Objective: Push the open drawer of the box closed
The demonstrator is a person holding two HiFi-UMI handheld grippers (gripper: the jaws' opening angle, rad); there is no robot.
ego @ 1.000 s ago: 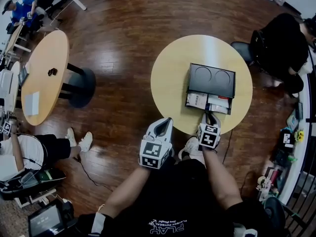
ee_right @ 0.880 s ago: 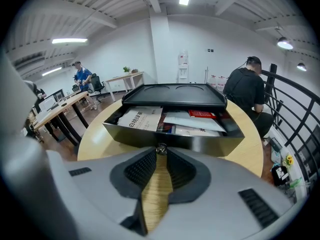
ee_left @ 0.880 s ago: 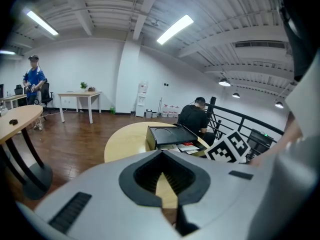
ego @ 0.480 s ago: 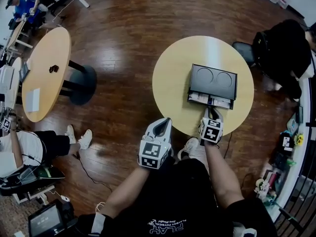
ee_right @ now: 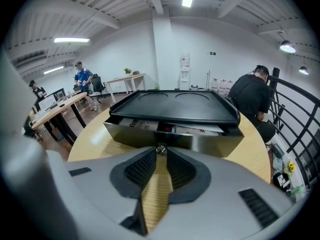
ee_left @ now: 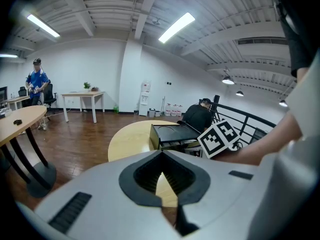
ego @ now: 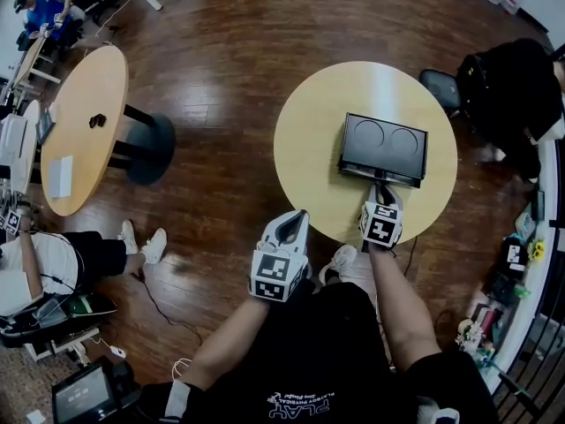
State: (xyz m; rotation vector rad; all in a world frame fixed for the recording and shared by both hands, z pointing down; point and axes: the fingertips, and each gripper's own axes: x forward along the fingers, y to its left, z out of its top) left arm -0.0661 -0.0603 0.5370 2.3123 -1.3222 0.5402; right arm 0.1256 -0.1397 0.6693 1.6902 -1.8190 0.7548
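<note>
A black box with two round dents in its lid sits on the round wooden table. Its drawer stands only slightly out, with papers showing in the narrow gap under the lid. My right gripper is shut, its tips against the small knob on the drawer front. My left gripper hangs shut off the table's near edge, holding nothing. In the left gripper view the box lies ahead beyond its tips.
A person in black sits close behind the table's far right side. A second oval table stands at the left, with another seated person near it. A railing runs along the right. My shoe is under the table edge.
The drawer has slid from well open to almost flush with the box. My right gripper has moved forward with it. The left gripper has stayed put.
</note>
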